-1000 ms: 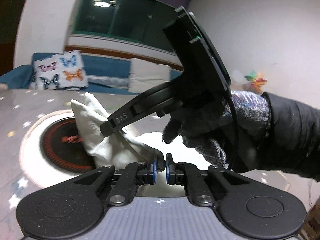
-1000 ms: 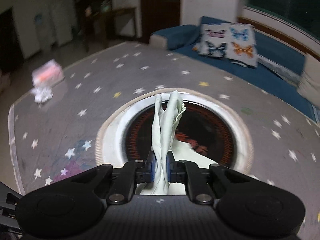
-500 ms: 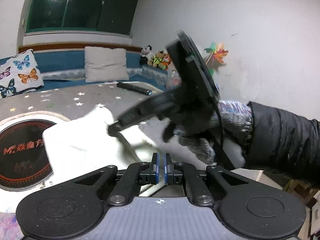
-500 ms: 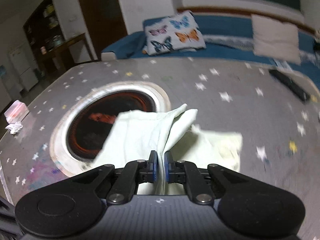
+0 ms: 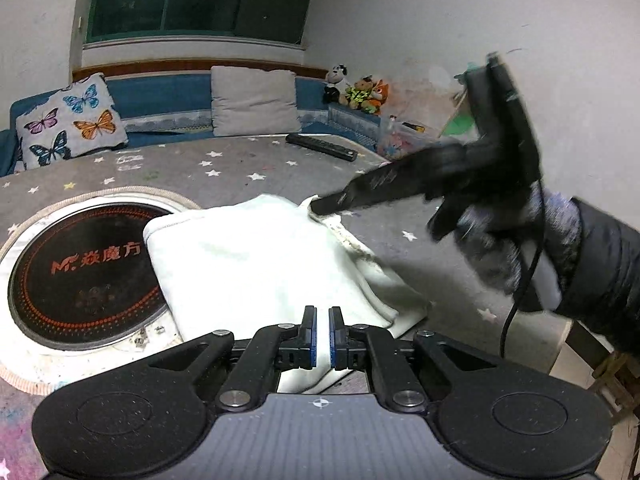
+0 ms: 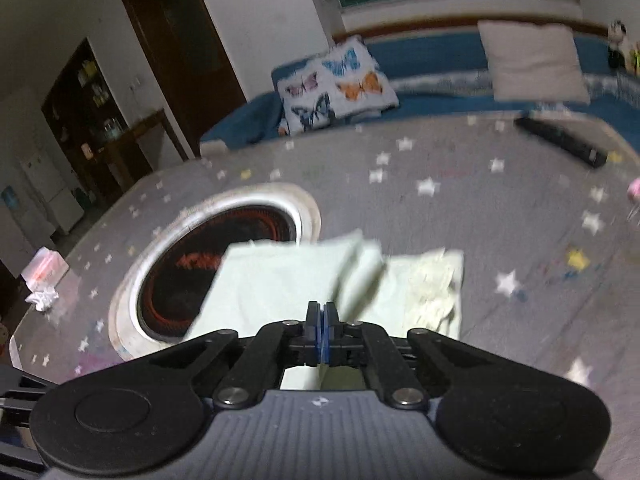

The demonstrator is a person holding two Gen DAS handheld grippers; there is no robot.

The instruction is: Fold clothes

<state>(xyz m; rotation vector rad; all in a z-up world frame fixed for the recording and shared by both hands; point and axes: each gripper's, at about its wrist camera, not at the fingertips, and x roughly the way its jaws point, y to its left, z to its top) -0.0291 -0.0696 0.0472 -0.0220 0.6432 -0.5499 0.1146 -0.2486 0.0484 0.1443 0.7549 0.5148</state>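
garment [image 5: 256, 264]: 1 | cushions [image 5: 256, 100]: 2 | remote [image 5: 322, 147]: 1 | grippers [image 5: 320, 334]: 2

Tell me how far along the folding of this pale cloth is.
Partly done. The pale green cloth garment already lies doubled over on the grey star-patterned table, overlapping the round black cooktop. In hand: the left tool and right tool each pinch an edge of it. Left: letting go, and probably another fold, since a frayed layer sticks out.

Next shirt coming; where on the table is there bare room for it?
Bare: the strip between the cloth and the remote, and right of the cloth. Crowded: the burner, part-covered by cloth.
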